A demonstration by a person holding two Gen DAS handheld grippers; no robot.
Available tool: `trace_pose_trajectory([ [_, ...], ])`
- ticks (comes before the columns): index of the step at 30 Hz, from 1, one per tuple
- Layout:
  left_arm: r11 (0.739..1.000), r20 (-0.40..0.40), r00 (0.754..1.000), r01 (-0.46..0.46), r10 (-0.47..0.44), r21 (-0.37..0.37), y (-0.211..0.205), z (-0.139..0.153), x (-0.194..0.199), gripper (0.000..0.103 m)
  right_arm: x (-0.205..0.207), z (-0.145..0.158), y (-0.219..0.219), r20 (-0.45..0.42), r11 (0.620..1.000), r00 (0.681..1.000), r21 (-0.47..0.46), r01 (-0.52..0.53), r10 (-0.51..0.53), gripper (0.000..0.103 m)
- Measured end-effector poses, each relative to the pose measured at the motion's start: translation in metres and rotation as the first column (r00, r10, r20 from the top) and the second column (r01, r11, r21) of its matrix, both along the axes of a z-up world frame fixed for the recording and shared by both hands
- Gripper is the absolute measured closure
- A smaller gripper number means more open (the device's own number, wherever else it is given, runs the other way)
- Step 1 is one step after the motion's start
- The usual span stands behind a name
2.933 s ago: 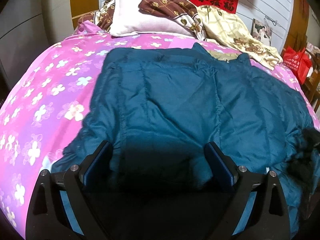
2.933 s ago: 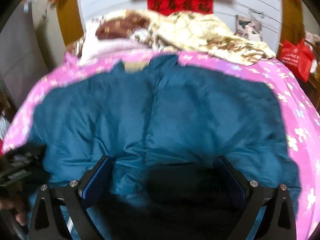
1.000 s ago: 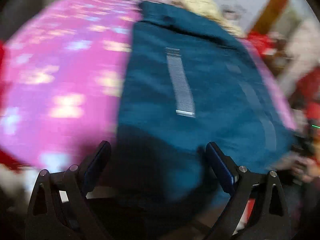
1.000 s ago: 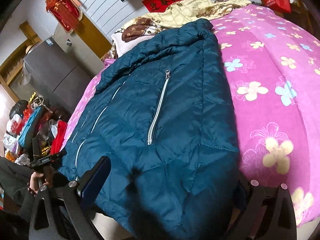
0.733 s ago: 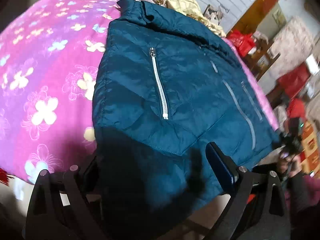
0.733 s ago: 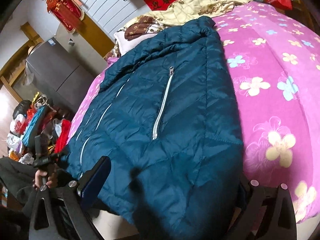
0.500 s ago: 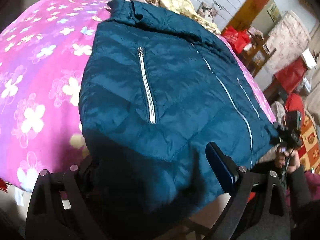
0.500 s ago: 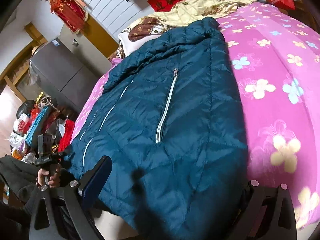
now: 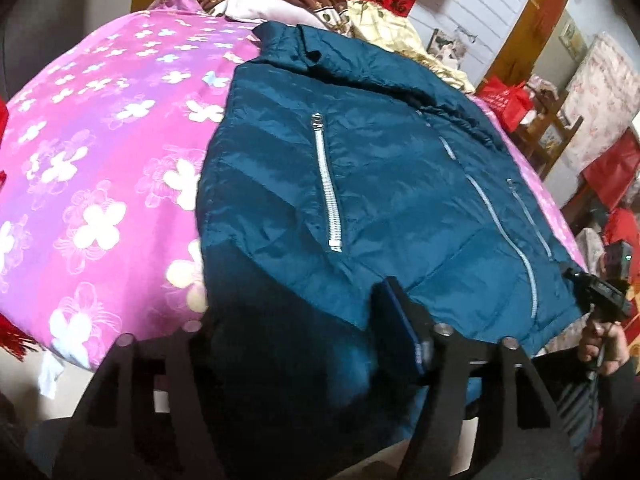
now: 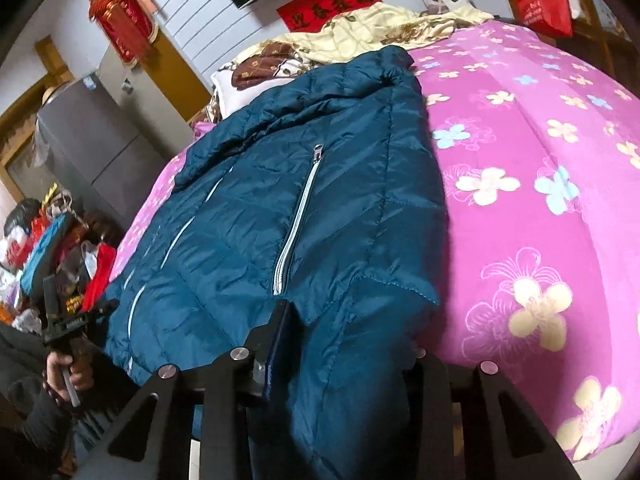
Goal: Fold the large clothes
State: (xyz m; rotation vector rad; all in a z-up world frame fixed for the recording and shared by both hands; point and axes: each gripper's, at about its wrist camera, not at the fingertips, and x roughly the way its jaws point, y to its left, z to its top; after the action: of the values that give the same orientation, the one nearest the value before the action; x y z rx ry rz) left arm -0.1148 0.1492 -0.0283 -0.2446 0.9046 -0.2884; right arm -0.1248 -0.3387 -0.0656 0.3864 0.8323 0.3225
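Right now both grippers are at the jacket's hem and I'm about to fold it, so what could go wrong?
1. The puffy teal jacket bulges between the just-closing jaws of the left gripper and right gripper; slick fabric may slip out when lifted.
2. Its hem overhangs the bed edge, so a lost grip could let it slide off the pink floral bedspread.

Pink floral bedspread [image 9: 100, 152], pillows [image 9: 256, 4] at headboard end, red banner [image 10: 332, 2] on wall, grey cabinet [image 10: 100, 136], red bag [image 10: 544, 4].
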Motion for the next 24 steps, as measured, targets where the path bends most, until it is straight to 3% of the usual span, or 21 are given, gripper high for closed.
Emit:
trace_pose_trajectory([
  [8, 1.0, -0.006, 1.0, -0.022, 0.022, -0.022, -0.001, 0.001, 0.002, 0.032, -0.009, 0.0, 0.003, -0.009, 0.999, 0.999, 0.011, -0.044, 0.044, 0.067],
  [14, 0.996, -0.002, 1.0, -0.014, 0.015, 0.083, -0.017, 0.001, 0.002, 0.03, -0.008, 0.001, 0.007, -0.001, 0.999, 0.999, -0.008, -0.049, 0.049, 0.067],
  [18, 0.994, 0.006, 0.999, -0.047, 0.046, 0.103, -0.02, -0.001, 0.001, 0.031, -0.01, 0.003, 0.018, 0.023, 0.995, 0.998, -0.08, -0.056, 0.058, 0.067],
  [19, 0.993, 0.006, 0.998, -0.056, 0.056, 0.1, -0.019, -0.001, 0.0, 0.032, -0.011, 0.003, 0.02, 0.031, 0.994, 0.998, -0.097, -0.049, 0.052, 0.068],
  [22, 0.989, 0.001, 0.995, -0.1, 0.1, 0.112, -0.015, 0.0, -0.001, 0.055, -0.013, 0.002, 0.022, 0.048, 0.994, 0.998, -0.111, -0.025, 0.03, 0.07],
  [24, 0.992, -0.016, 0.994, -0.11, 0.111, 0.067, -0.008, 0.0, -0.001, 0.068, -0.012, 0.002, 0.021, 0.048, 0.994, 0.998, -0.11, -0.022, 0.027, 0.07],
])
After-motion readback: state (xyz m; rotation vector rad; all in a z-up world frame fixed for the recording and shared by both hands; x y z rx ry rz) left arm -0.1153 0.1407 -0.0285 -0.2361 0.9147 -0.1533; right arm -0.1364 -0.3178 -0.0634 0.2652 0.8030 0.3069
